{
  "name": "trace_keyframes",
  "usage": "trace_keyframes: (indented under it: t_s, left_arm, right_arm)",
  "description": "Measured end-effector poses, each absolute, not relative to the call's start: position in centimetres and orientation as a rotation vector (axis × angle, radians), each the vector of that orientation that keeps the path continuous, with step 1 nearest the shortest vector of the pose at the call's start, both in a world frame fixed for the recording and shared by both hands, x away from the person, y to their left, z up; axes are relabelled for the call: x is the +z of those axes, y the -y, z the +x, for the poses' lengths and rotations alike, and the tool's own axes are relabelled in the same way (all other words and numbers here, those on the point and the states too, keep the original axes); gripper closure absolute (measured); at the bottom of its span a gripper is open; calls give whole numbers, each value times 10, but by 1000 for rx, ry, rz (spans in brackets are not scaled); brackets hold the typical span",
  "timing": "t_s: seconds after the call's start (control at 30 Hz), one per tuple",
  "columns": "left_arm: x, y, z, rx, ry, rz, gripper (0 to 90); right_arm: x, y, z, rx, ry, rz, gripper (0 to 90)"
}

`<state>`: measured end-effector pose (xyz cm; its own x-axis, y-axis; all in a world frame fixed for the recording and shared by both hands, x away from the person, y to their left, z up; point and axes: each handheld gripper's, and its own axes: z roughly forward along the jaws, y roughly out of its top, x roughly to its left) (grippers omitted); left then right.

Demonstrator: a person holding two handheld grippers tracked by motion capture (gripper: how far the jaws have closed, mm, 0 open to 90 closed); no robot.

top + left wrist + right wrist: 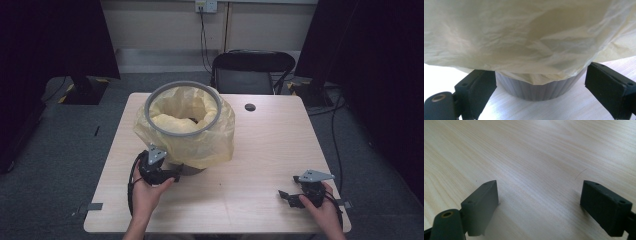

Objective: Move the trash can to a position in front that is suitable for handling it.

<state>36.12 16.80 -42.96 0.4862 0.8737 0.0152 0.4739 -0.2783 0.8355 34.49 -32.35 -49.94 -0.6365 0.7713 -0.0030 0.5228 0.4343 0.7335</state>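
Presently, a grey ribbed bin [192,167] stands on the wooden table [260,150], left of centre, lined with a yellow plastic bag [200,142] whose loose skirt is folded out over the grey rim [182,107] and hangs down most of the wall. Only the bottom band of the bin shows below the bag's hem.

The left gripper [172,175] is held low at the near side of the bin, at its base. In the left gripper view its jaws stand wide apart, one to each side of the ribbed wall [536,88], with the bag's hem [534,75] drooping just above and between them — nothing is clamped. Whether the jaws touch the bin cannot be told. The low, level approach suggests the hand is lining up either to catch the hanging hem or to steady the bin at its foot; the work appears to be at its start.

The right gripper [286,196] rests near the table's front right corner, well apart from the bin. Its jaws are likewise spread, over bare wood [536,170], holding nothing — seemingly parked until the left hand has its hold.

Risk noted: the thin bag may slip or tear if pinched alone.
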Motion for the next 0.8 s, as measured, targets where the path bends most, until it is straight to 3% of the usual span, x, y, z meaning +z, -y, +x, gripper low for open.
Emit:
trace_keyframes:
  t_s: [0.8]
  left_arm:
    - [-429, -158, 385, 626, -1129, 1922, 91]
  right_arm:
    - [-499, 324, 347, 1027, -2362, 1098, 132]
